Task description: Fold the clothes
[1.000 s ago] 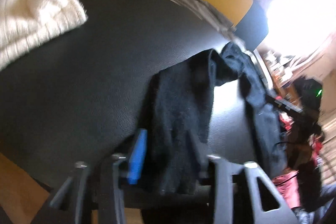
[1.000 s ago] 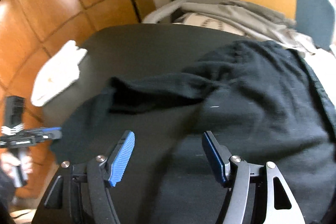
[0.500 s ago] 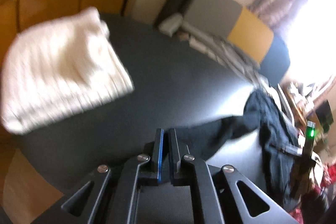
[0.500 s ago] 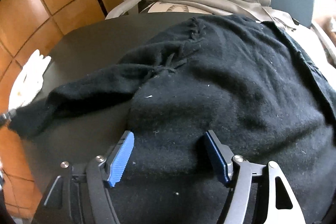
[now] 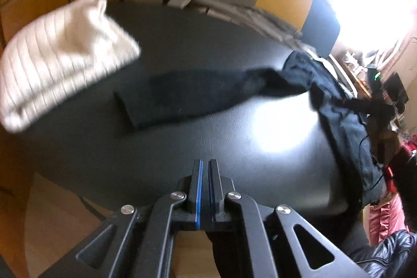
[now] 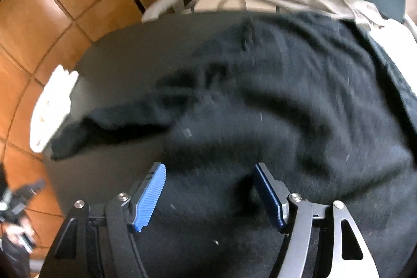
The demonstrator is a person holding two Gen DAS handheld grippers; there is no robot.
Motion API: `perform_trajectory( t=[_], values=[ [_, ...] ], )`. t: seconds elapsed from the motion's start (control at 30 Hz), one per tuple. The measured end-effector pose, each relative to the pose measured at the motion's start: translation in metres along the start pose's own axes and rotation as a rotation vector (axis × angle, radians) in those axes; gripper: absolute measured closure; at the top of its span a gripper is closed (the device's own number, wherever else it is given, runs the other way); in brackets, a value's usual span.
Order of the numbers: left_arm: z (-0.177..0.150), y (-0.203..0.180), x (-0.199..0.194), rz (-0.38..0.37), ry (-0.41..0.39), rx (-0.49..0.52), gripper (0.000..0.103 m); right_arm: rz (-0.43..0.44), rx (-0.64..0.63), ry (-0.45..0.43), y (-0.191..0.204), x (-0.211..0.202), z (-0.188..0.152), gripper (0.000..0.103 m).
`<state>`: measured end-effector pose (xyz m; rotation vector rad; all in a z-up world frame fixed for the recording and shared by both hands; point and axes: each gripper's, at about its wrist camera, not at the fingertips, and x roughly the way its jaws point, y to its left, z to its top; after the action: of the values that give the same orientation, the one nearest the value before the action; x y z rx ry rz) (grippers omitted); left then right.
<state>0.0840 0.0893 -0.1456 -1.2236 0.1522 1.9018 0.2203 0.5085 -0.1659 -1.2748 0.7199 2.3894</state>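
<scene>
While the left tongs sit closed and empty, the right tongs gape over the fuzzy black knit sweater, seemingly poised to grab a fold.

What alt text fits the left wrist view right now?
The shut, empty left gripper hovers over a black table, with a black sweater's sleeve laid out flat ahead. A folded white knit lies at the far left.

A round black leather-textured table has bare surface along its near edge and centre. A folded cream ribbed knit blocks the left side, and a black fleecy sweater covers the right, its sleeve stretching across the middle toward the knit.
</scene>
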Motion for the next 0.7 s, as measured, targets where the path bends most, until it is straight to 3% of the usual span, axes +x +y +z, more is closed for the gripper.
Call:
perform_trajectory(
  t=[0.03,0.13,0.2,0.27,0.3,0.37,0.43,0.63,0.7],
  values=[
    [-0.002,0.003,0.004,-0.01,0.007,-0.021,0.1,0.007,-0.011,-0.02,0.005,-0.005,0.006,0.032],
    [0.009,0.035,-0.001,-0.052,-0.016,-0.198,0.077,0.024,-0.065,-0.06,0.026,-0.011,0.026,0.032],
    [0.017,0.062,-0.007,-0.074,-0.054,-0.322,0.07,0.049,-0.089,-0.062,0.04,-0.004,0.037,0.032],
    [0.026,0.078,-0.008,-0.1,-0.077,-0.38,0.054,0.062,-0.12,-0.048,0.053,0.009,0.046,0.032],
    [0.031,0.086,-0.008,-0.113,-0.088,-0.405,0.052,0.064,-0.136,-0.037,0.061,0.016,0.048,0.032],
    [0.04,0.098,0.001,-0.143,-0.079,-0.463,0.028,0.065,-0.157,-0.008,0.073,0.032,0.051,0.032],
    [0.047,0.109,0.011,-0.169,-0.059,-0.515,0.018,0.061,-0.167,0.015,0.079,0.048,0.055,0.032],
    [0.071,0.098,0.036,-0.087,-0.016,-0.447,0.019,0.066,-0.152,0.016,0.077,0.064,0.056,0.032],
    [0.079,0.088,0.045,-0.042,0.007,-0.404,0.028,0.053,-0.158,0.014,0.078,0.069,0.057,0.032]
  ],
)
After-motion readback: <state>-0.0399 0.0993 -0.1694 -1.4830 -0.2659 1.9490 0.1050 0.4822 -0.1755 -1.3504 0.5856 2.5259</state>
